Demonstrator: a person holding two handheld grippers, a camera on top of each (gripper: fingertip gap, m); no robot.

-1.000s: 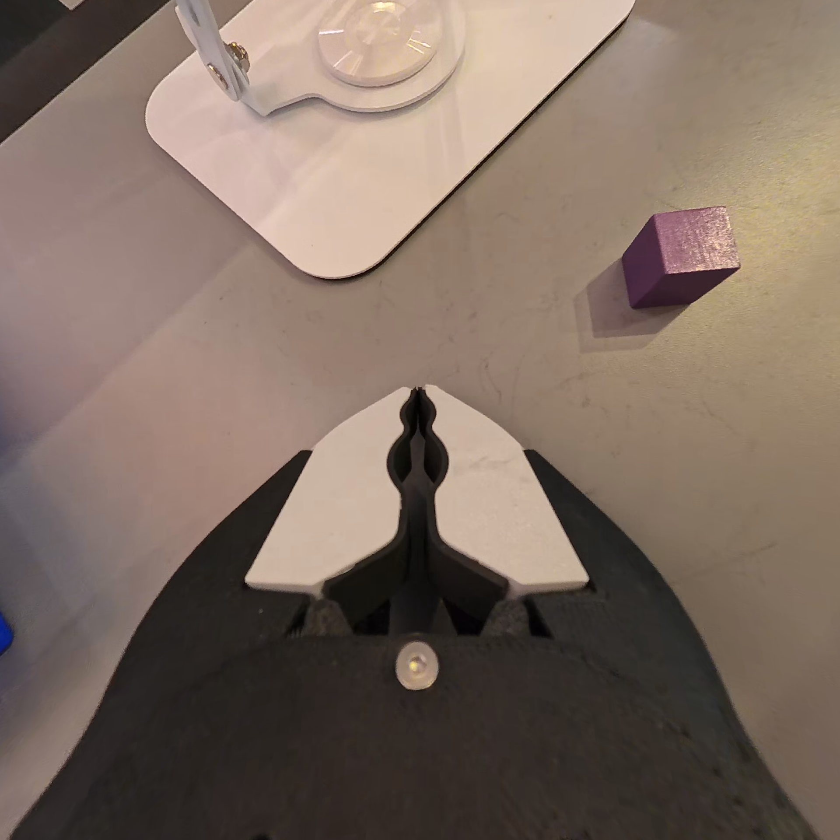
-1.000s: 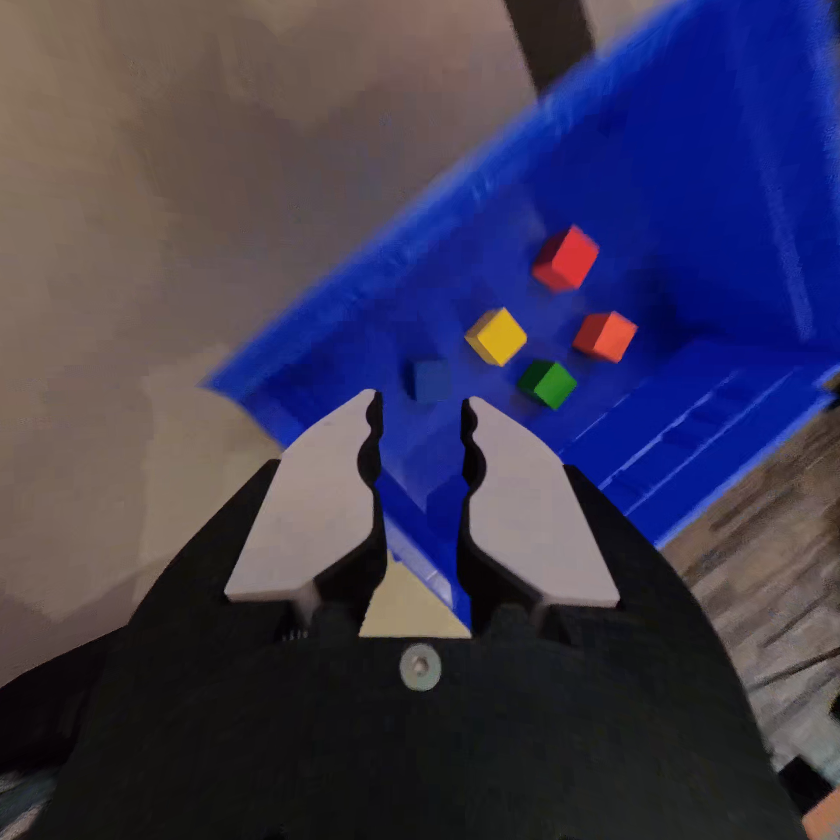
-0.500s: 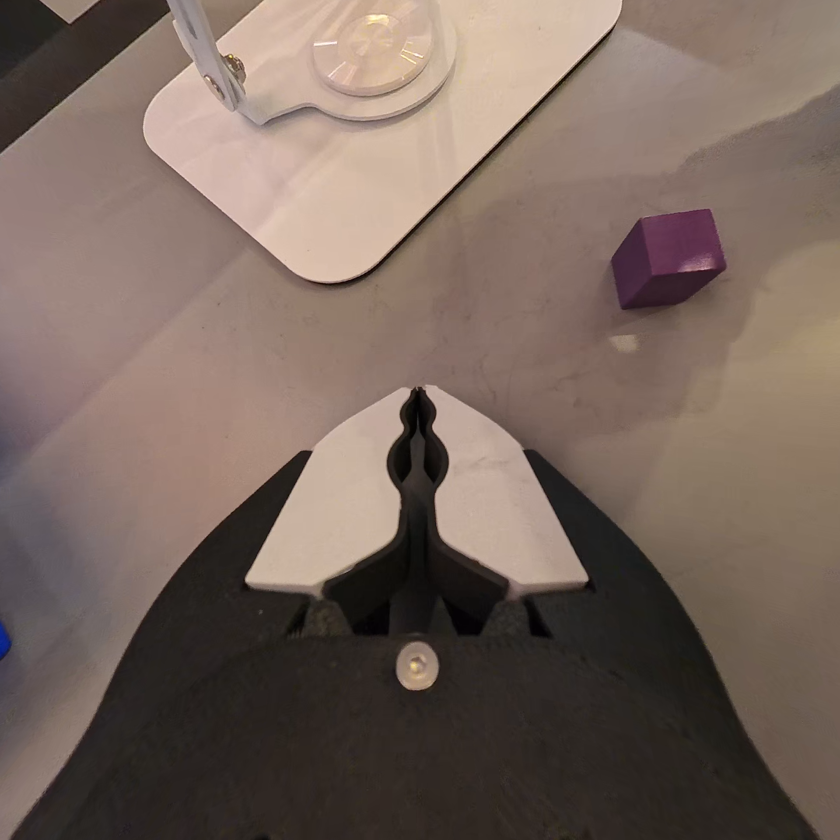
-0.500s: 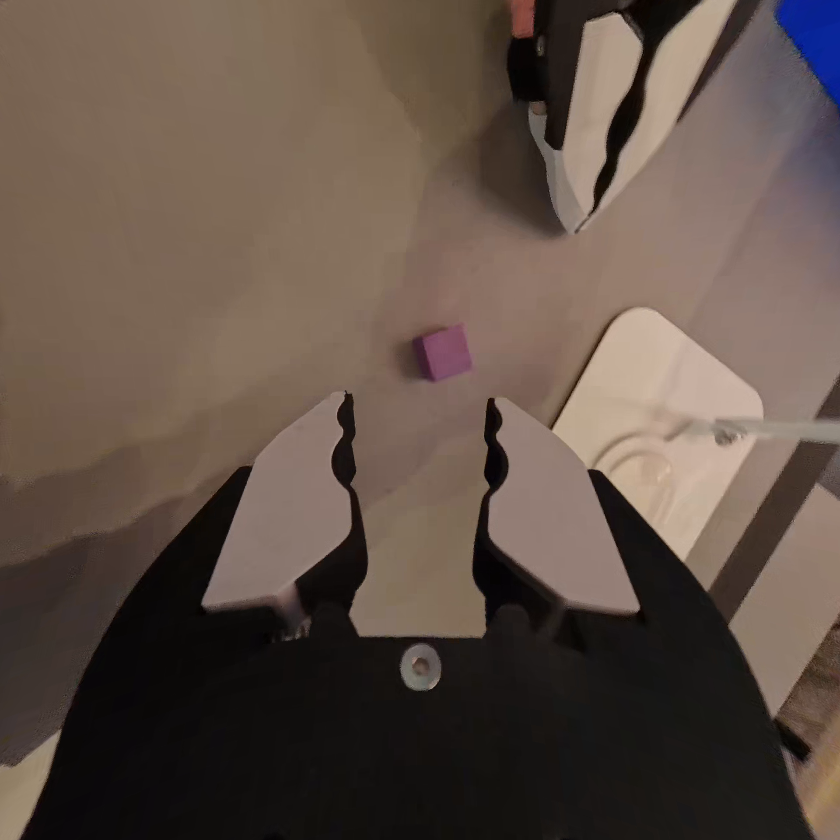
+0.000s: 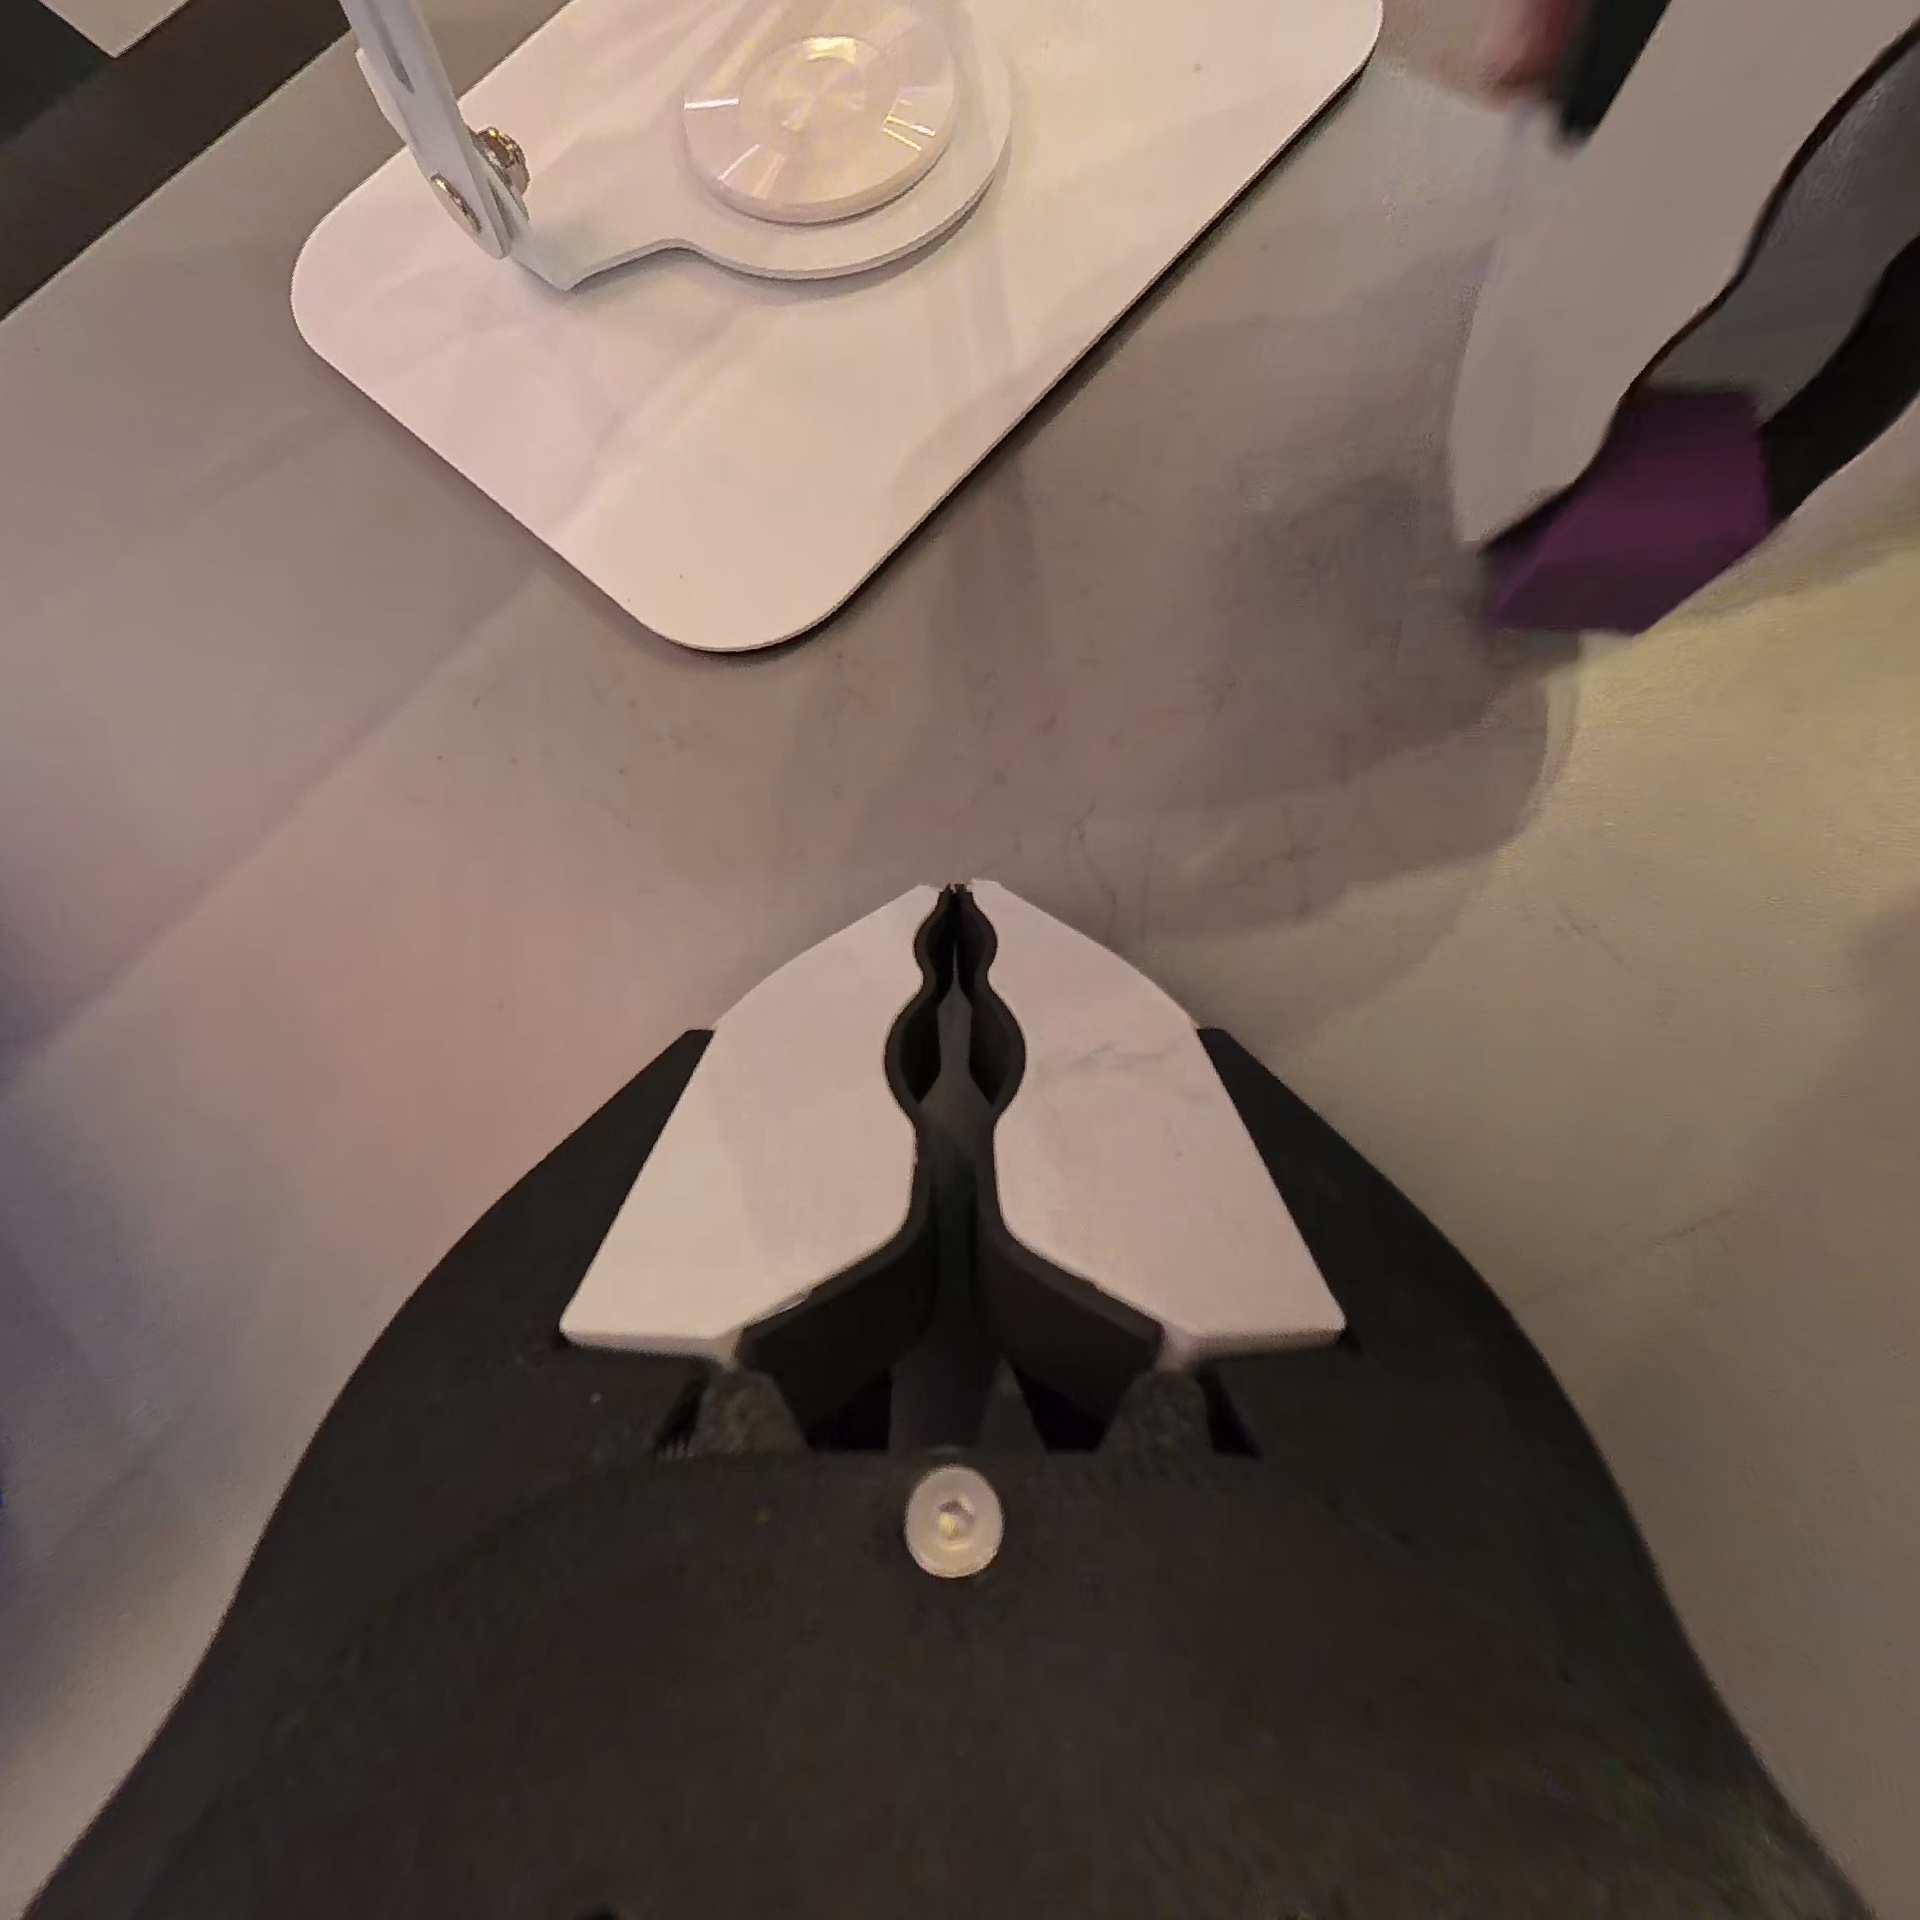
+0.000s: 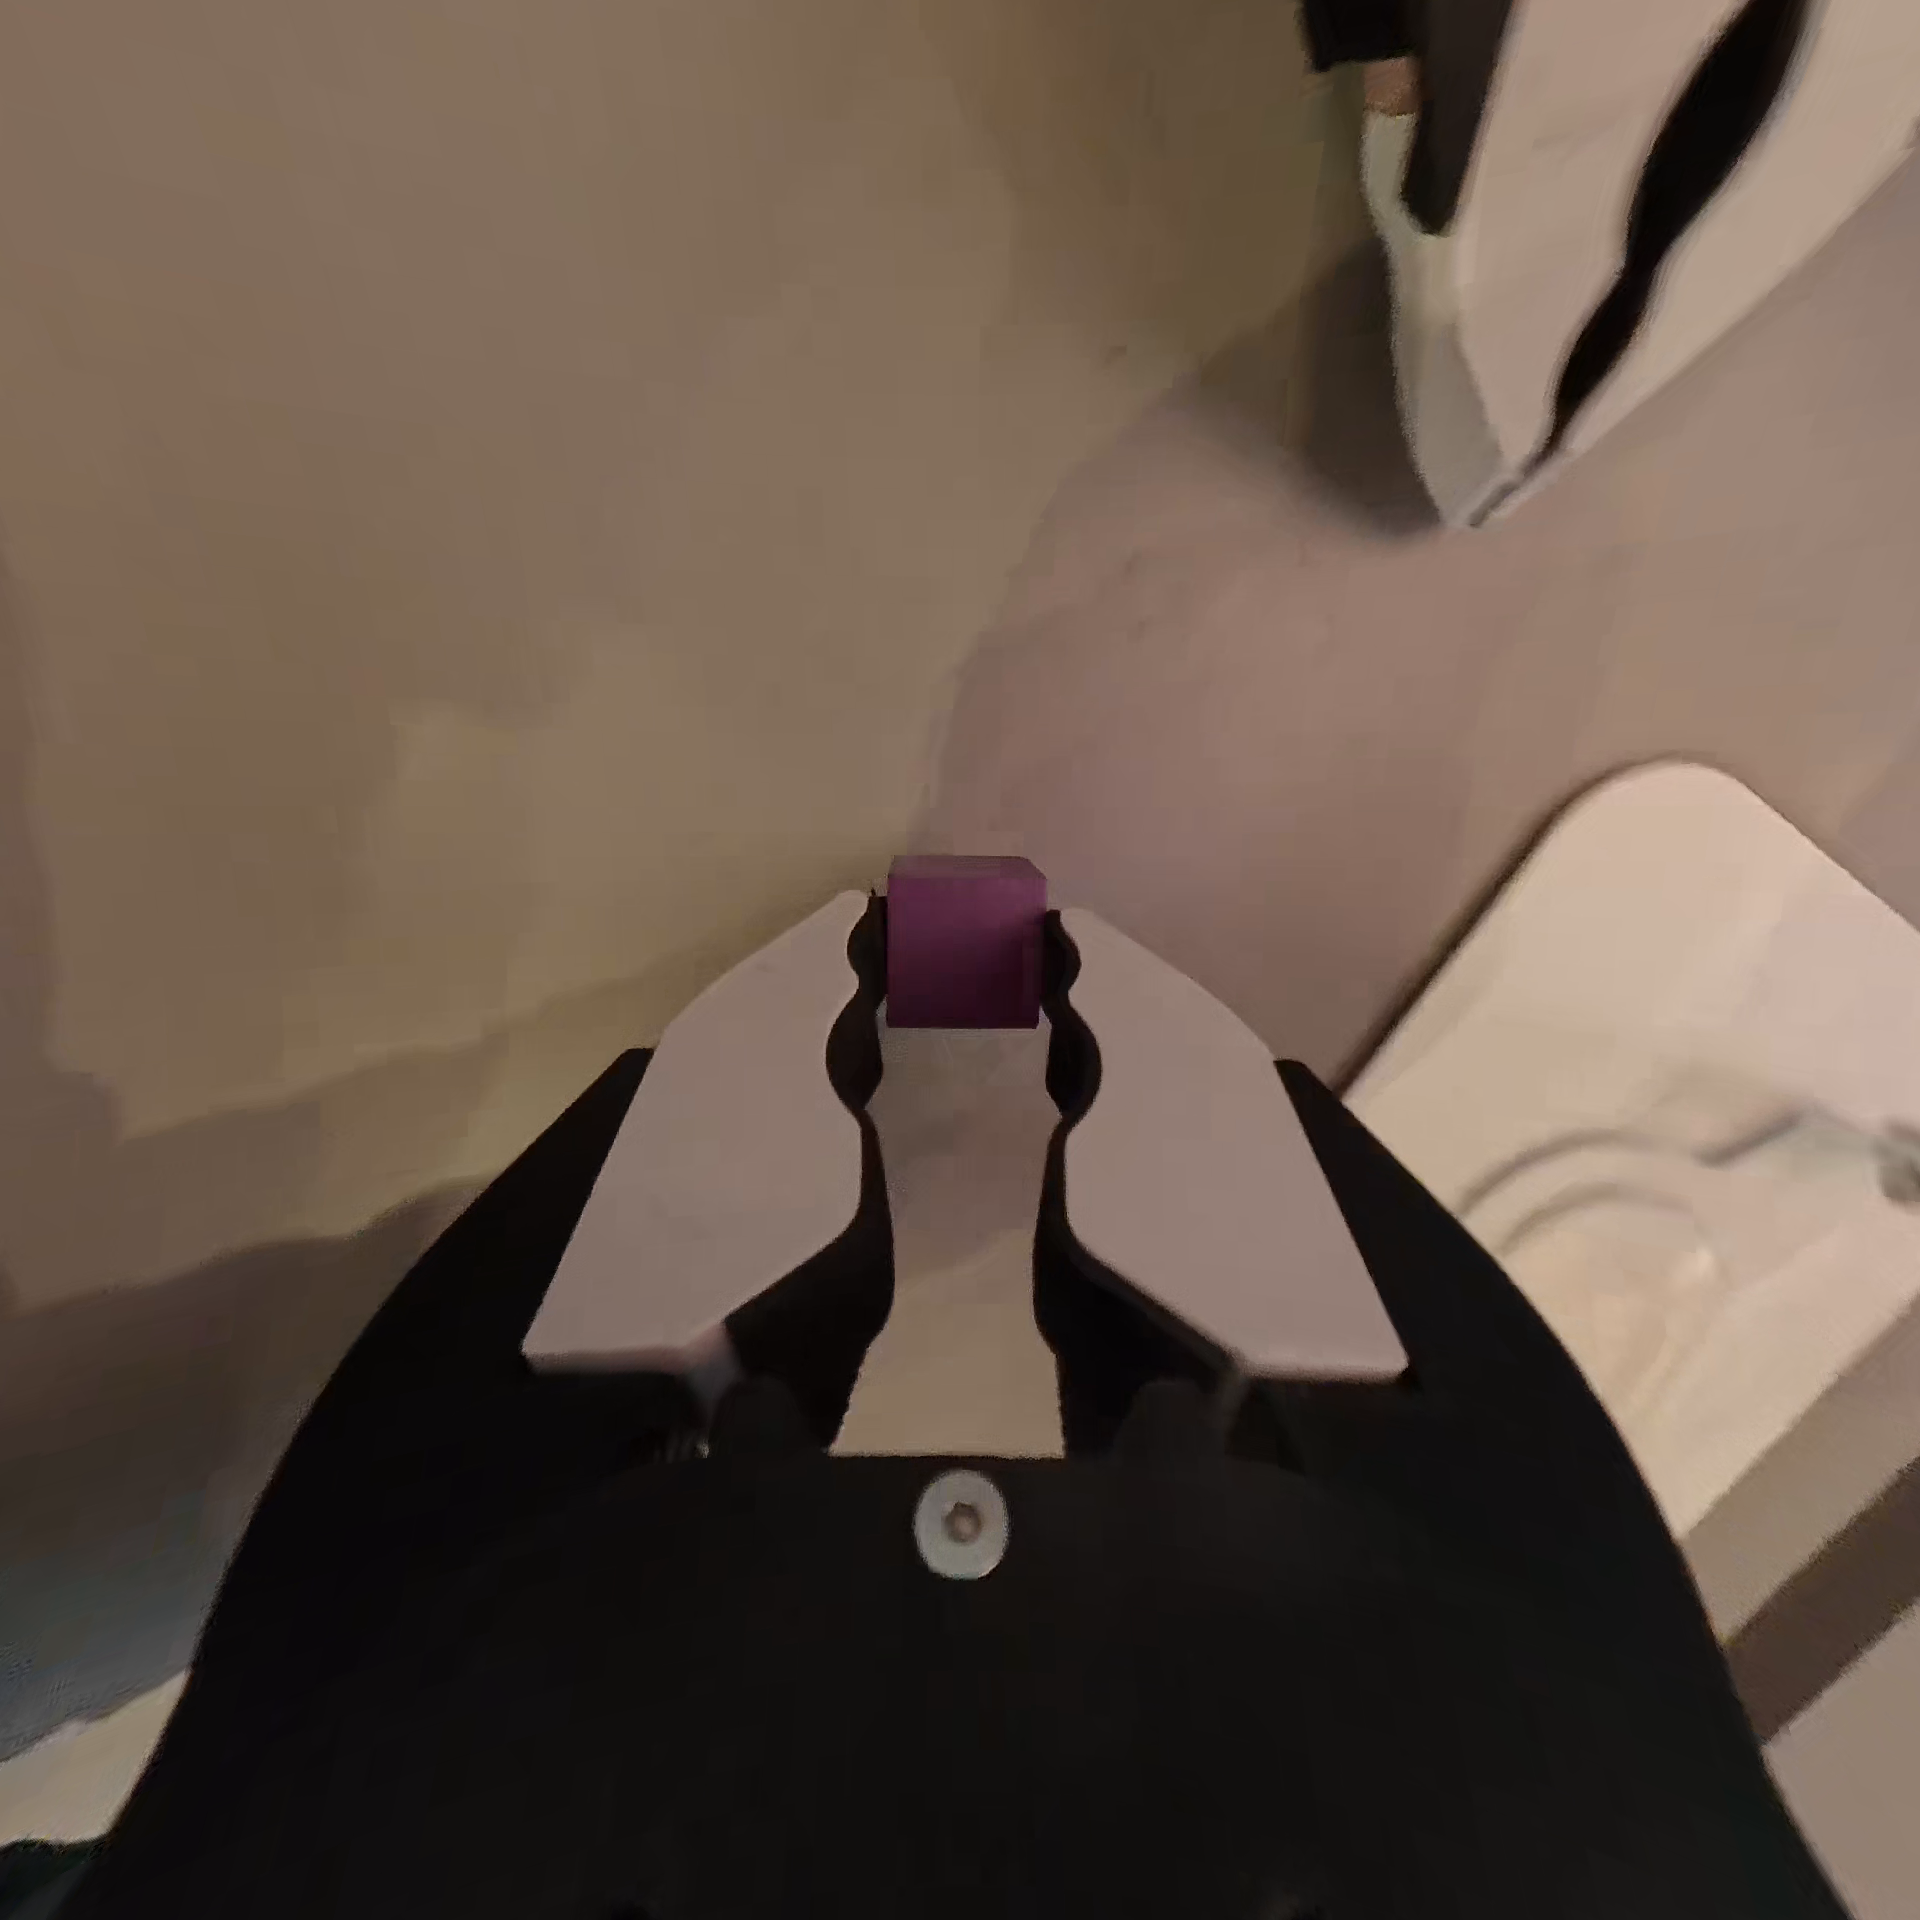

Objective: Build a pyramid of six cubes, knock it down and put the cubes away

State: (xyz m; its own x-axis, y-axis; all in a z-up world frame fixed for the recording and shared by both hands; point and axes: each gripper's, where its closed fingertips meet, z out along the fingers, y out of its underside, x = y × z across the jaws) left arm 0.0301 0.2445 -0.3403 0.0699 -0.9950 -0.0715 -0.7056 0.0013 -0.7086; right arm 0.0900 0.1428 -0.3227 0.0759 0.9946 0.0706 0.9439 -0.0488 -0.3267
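Fingertips of my right gripper (image 6: 964,940) sit either side of the purple cube (image 6: 961,951), both dark pads pressed against its flanks, so I read it as clamped on the cube, which sits right at the tips just over the grey counter (image 6: 520,468). To the right of that gripper lies the white rounded-corner base plate (image 6: 1621,1039) of a stand, flat on the counter. Farther off, at upper right, my left gripper (image 6: 1538,457) shows blurred, its jaws drawn together.

On my left wrist view, that left gripper (image 5: 958,889) is closed on nothing, white fingers (image 5: 810,1143) meeting at the tips above bare counter (image 5: 416,831). Beyond it to the right, the cube (image 5: 1652,540) appears between the right gripper's blurred fingers. At far left the base plate (image 5: 727,416) carries a round disc (image 5: 821,125) and a hinged white arm (image 5: 436,135).
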